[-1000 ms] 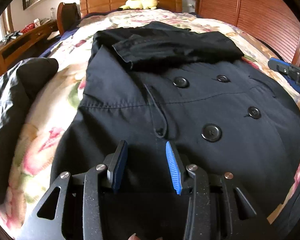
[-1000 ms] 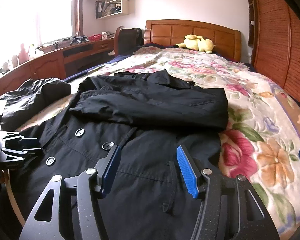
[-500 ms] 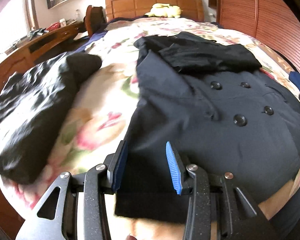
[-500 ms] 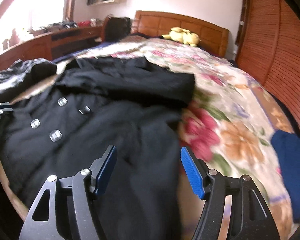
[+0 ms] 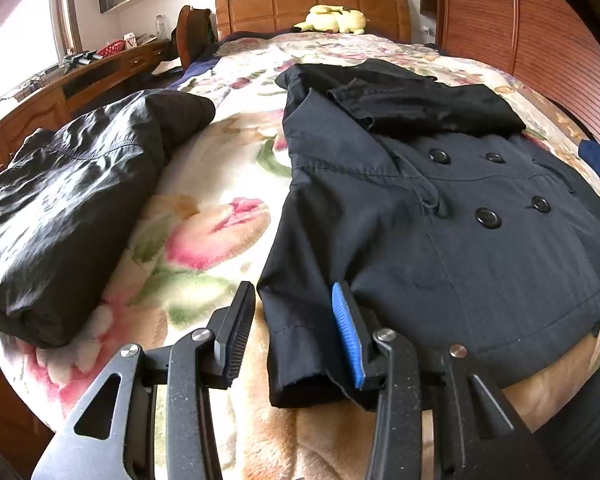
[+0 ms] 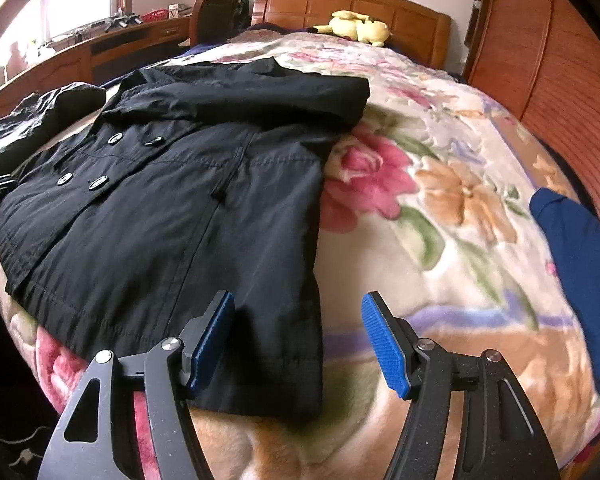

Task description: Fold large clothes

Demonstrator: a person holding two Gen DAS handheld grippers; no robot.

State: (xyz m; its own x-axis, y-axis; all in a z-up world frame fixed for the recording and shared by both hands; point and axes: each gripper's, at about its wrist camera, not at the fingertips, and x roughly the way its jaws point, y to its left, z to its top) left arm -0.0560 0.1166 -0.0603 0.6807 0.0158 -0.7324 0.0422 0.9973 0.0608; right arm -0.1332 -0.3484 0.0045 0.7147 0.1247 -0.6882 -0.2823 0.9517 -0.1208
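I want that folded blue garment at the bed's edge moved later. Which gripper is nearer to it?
Right. The right gripper hovers over the coat's hem corner, the blue garment just beyond. The left gripper is at the coat's opposite corner.

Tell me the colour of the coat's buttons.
Black, glossy buttons on the black coat; clearest in the left wrist view.

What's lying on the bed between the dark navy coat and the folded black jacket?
Nothing: left wrist view shows only bare floral blanket between coat and jacket.
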